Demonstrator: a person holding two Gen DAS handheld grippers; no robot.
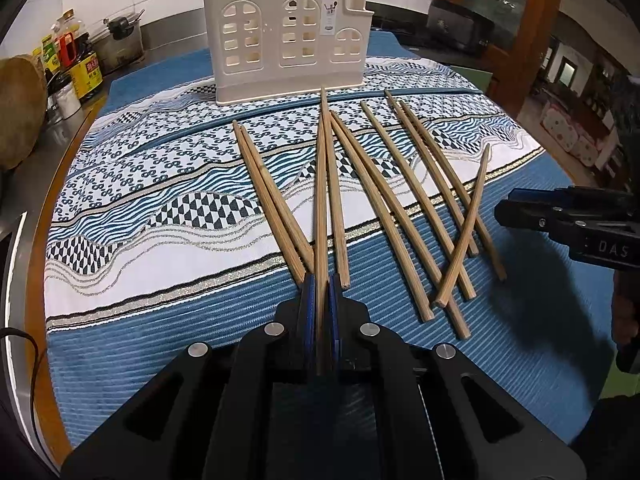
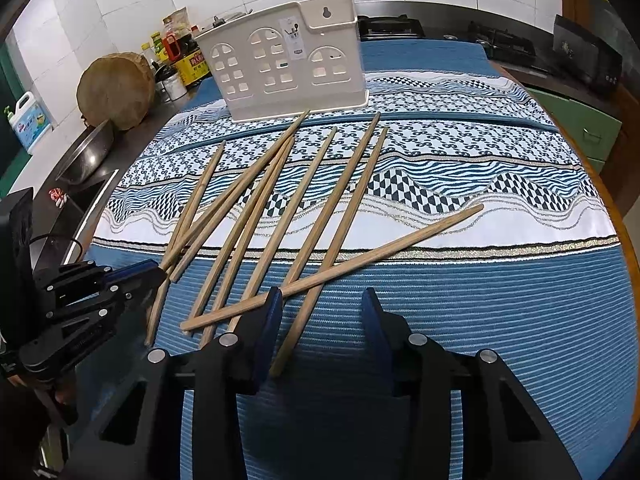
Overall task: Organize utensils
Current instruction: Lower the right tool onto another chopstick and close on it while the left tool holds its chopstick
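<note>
Several wooden chopsticks (image 1: 384, 204) lie fanned on the patterned blue-and-white cloth (image 1: 160, 184), also in the right wrist view (image 2: 288, 216). A cream plastic utensil holder (image 1: 288, 44) with window-shaped holes stands upright at the far side, also in the right wrist view (image 2: 288, 64). My left gripper (image 1: 320, 280) is shut on one chopstick (image 1: 322, 184) that points toward the holder. It shows at the left of the right wrist view (image 2: 156, 270). My right gripper (image 2: 320, 296) is open and empty, just above the near ends of the chopsticks. It shows at the right of the left wrist view (image 1: 500, 212).
Sauce bottles (image 2: 180, 56) and a round wooden chopping block (image 2: 116, 88) stand on the counter at the far left. A metal bowl (image 2: 86, 152) sits beside them. A gas stove (image 2: 392, 26) lies behind the table. A wooden door frame (image 1: 536, 32) stands at the right.
</note>
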